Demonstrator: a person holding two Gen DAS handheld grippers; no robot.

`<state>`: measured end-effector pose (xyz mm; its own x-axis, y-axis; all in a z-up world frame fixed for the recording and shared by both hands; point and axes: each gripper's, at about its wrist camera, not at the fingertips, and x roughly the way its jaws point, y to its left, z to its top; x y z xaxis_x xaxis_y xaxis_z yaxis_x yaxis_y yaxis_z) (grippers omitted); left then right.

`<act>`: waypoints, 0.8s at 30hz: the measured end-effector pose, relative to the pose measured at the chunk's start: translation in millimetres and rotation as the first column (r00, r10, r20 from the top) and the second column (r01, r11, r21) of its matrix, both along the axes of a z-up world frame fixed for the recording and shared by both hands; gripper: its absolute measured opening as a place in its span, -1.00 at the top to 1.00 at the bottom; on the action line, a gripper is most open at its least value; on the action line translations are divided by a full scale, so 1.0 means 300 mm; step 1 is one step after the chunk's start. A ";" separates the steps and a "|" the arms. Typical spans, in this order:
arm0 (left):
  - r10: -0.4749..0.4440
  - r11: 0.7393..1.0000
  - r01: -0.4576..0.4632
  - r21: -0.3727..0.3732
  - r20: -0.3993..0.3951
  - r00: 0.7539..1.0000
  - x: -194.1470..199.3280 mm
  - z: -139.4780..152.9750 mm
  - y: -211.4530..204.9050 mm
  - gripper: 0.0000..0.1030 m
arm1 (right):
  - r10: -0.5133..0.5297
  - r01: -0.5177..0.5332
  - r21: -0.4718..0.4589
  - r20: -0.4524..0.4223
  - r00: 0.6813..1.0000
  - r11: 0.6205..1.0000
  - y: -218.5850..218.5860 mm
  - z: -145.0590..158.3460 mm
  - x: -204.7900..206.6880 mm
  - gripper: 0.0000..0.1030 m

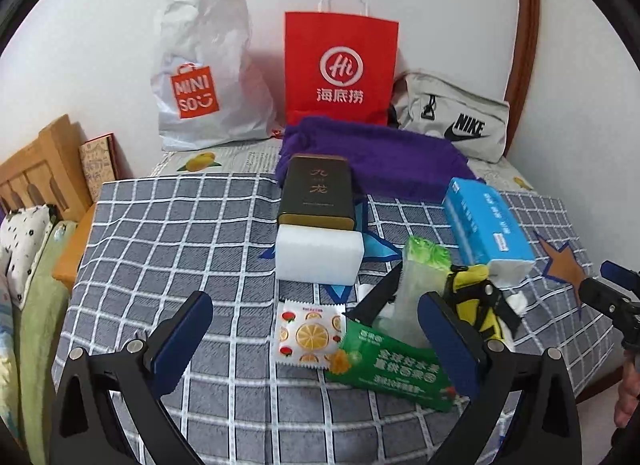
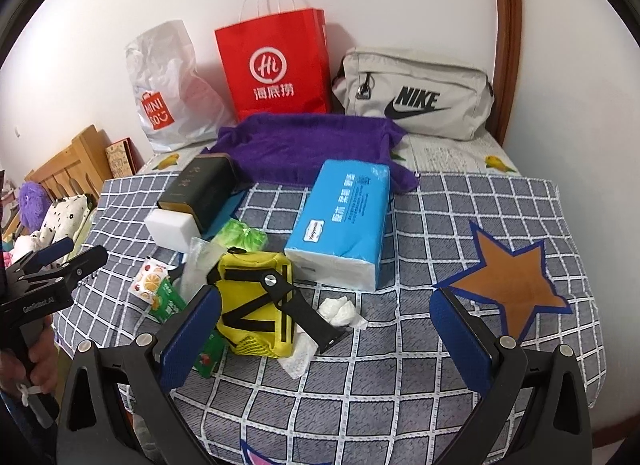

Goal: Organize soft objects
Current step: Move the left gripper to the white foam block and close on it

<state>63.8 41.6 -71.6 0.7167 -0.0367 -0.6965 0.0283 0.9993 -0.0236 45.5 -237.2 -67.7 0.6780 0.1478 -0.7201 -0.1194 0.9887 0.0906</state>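
Note:
A purple towel lies at the back of the checked cloth. A blue tissue pack, a white sponge block, a yellow pouch with black straps, a green wipes pack, a fruit-print sachet and crumpled tissue lie in the middle. My left gripper is open above the sachet and green pack. My right gripper is open, just in front of the pouch and crumpled tissue.
A dark tin leans on the sponge. A Miniso plastic bag, a red paper bag and a grey Nike bag stand along the wall. A wooden headboard and pillows are at left.

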 end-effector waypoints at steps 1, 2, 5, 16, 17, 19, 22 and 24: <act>-0.013 1.000 0.013 0.002 -0.005 1.000 0.017 -0.011 -0.003 -1.00 | -0.003 0.003 -0.003 -0.010 1.000 1.000 -0.001 -0.015 0.011 -1.00; -0.022 1.000 0.022 0.002 -0.012 1.000 0.035 -0.021 -0.004 -1.00 | -0.004 0.004 -0.005 -0.016 1.000 1.000 -0.001 -0.024 0.018 -1.00; -0.035 0.999 0.036 0.020 -0.027 0.999 0.096 -0.055 -0.018 -1.00 | -0.014 0.013 -0.013 -0.033 0.999 1.000 -0.005 -0.056 0.044 -1.00; -0.063 0.995 0.069 0.071 -0.079 0.995 0.279 -0.156 -0.044 -1.00 | -0.033 0.032 -0.010 -0.091 0.995 0.999 -0.054 -0.141 0.131 -0.99; -0.061 0.995 0.067 0.077 -0.086 0.994 0.292 -0.165 -0.045 -1.00 | -0.035 0.035 -0.005 -0.098 0.995 0.999 -0.060 -0.147 0.136 -1.00; -0.045 0.993 0.056 0.107 -0.109 0.993 0.320 -0.192 -0.051 -1.00 | -0.038 0.039 0.000 -0.110 0.993 0.999 -0.069 -0.157 0.148 -0.99; -0.038 0.991 0.054 0.122 -0.128 0.991 0.353 -0.222 -0.054 -1.00 | -0.044 0.044 -0.005 -0.127 0.991 0.999 -0.074 -0.177 0.163 -0.99; -0.038 0.993 0.051 0.106 -0.125 0.991 0.359 -0.226 -0.049 -0.99 | -0.045 0.044 -0.010 -0.135 0.990 0.999 -0.074 -0.186 0.176 -0.99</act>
<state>171.5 26.9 -139.4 0.6247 0.0144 -0.7807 0.0765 0.9939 0.0795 98.2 -259.4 -123.6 0.5798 0.1142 -0.8067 -0.0621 0.9934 0.0960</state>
